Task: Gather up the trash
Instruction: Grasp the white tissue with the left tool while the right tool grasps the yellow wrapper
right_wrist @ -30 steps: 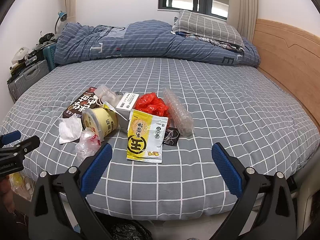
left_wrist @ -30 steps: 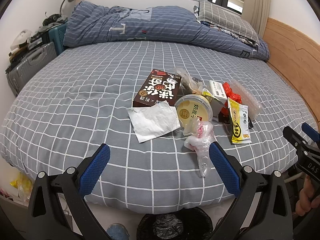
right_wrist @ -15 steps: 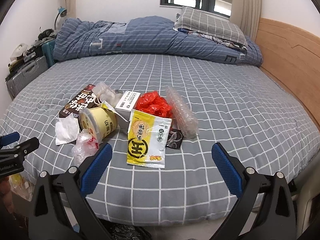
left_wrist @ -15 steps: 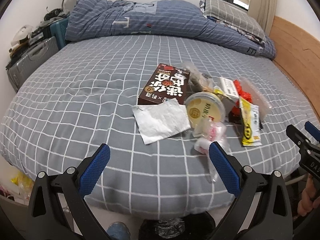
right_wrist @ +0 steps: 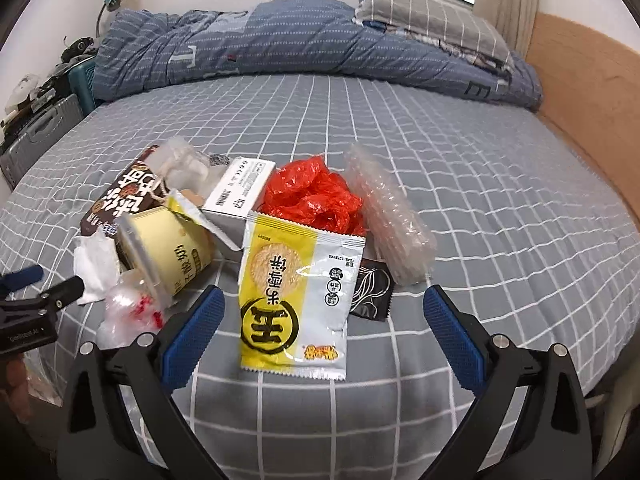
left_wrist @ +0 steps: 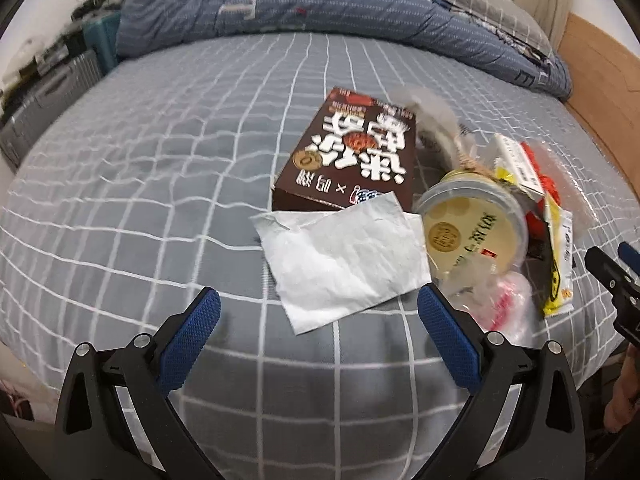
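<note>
A pile of trash lies on the grey checked bed [left_wrist: 140,208]. A crumpled white paper [left_wrist: 340,260] rests in front of a brown box [left_wrist: 352,156], beside a yellow cup [left_wrist: 472,228] tipped on its side. My left gripper [left_wrist: 318,328] hovers open just short of the paper. In the right wrist view, a yellow snack packet [right_wrist: 296,296] lies in front of a red plastic bag [right_wrist: 316,196], a white carton [right_wrist: 244,188], a clear blister tray [right_wrist: 388,216] and a small black sachet [right_wrist: 370,288]. My right gripper [right_wrist: 324,328] stands open around the packet's near end.
A rolled blue duvet [right_wrist: 280,48] and a grey pillow [right_wrist: 432,16] lie at the head of the bed. A wooden headboard [right_wrist: 584,80] runs along the right. Suitcases [right_wrist: 36,132] stand at the left. A clear bag with red print [right_wrist: 128,312] lies by the cup.
Both grippers have moved forward and lower toward the trash pile; the paper and the yellow packet now sit much closer to the fingertips. Both stay open.
</note>
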